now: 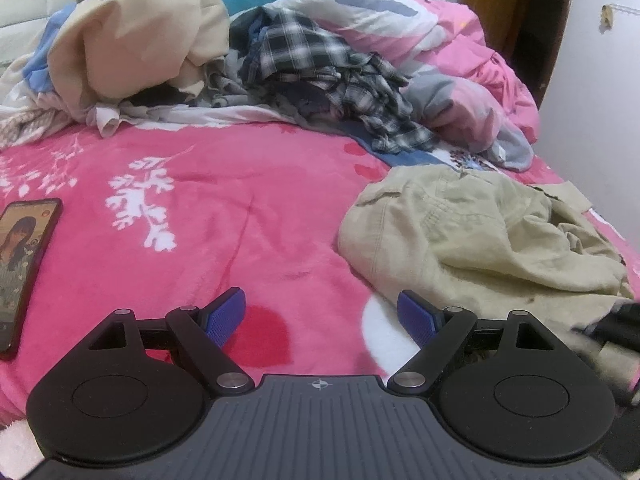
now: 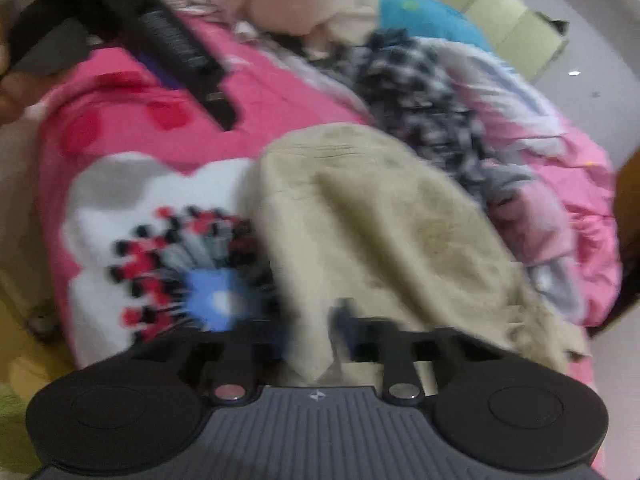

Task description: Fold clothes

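A crumpled khaki garment (image 1: 472, 232) lies on the pink floral blanket (image 1: 224, 208) at the right. My left gripper (image 1: 320, 314) is open and empty, its blue pads (image 1: 226, 316) hovering over the blanket just left of the garment. In the blurred right wrist view my right gripper (image 2: 310, 344) is shut on a fold of the khaki garment (image 2: 360, 216), which drapes away from its fingers. The left gripper shows there at the upper left (image 2: 168, 44). The right gripper shows as a dark blur at the right edge of the left wrist view (image 1: 618, 328).
A pile of clothes sits at the back: a black-and-white plaid shirt (image 1: 320, 68), a beige garment (image 1: 140, 40) and a pink quilt (image 1: 472, 60). A phone (image 1: 24, 264) lies on the blanket at the left. A brown door (image 1: 520, 12) stands at the back right.
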`<state>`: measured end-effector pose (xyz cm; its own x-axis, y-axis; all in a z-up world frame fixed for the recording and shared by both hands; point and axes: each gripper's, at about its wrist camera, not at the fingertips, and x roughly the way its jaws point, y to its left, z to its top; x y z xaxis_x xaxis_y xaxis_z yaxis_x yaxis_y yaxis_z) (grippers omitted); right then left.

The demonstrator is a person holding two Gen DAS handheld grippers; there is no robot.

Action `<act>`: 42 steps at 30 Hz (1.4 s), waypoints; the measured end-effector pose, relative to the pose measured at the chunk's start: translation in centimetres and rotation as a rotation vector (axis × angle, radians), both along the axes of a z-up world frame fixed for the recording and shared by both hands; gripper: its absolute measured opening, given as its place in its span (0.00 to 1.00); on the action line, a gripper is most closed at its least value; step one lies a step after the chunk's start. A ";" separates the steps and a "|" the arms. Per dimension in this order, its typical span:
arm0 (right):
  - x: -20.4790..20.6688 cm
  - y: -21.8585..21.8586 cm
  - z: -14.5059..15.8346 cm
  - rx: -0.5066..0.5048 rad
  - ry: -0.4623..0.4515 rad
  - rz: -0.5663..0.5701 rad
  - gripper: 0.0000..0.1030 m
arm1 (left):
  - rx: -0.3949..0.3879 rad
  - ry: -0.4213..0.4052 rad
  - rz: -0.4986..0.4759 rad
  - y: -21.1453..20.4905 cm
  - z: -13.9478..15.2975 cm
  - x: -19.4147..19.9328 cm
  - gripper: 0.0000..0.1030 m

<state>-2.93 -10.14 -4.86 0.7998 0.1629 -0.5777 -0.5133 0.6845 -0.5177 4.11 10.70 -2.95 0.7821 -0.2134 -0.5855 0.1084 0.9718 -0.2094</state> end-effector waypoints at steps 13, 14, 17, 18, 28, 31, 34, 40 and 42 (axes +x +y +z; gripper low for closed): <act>5.8 -12.4 12.6 0.492 -0.193 -0.235 0.05 | 0.051 -0.001 -0.099 -2.5 -0.6 0.7 0.82; 6.6 -14.1 12.9 0.553 -0.183 -0.268 0.05 | 0.061 -0.002 -0.107 -2.7 -0.7 0.7 0.82; 9.6 -19.6 12.1 0.746 -0.115 -0.393 0.05 | 0.096 -0.004 -0.135 -3.7 -0.8 1.2 0.83; 10.5 -21.4 11.1 0.796 -0.080 -0.435 0.06 | 0.104 -0.004 -0.145 -4.0 -0.8 1.3 0.83; 14.5 -34.0 -3.4 1.285 0.248 -0.722 0.05 | 0.176 -0.028 -0.275 -9.5 -0.7 5.3 0.83; 14.3 -34.5 -4.0 1.321 0.241 -0.703 0.05 | 0.101 -0.040 -0.300 -10.8 -0.1 7.7 0.83; 14.4 -34.6 -4.4 1.358 0.238 -0.688 0.05 | -0.059 -0.018 -0.323 -11.7 0.3 10.6 0.83; 14.2 -34.9 -5.1 1.427 0.239 -0.669 0.05 | -0.438 0.126 -0.275 -11.9 -0.9 16.9 0.83; 14.4 -35.0 -5.1 1.438 0.241 -0.665 0.05 | -0.522 0.163 -0.260 -12.0 -1.3 18.7 0.83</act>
<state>11.42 -45.14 -9.99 0.8643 0.3334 -0.3765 0.0906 0.6333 0.7686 22.79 -1.29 -4.30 0.5748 -0.6770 -0.4597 0.2553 0.6821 -0.6853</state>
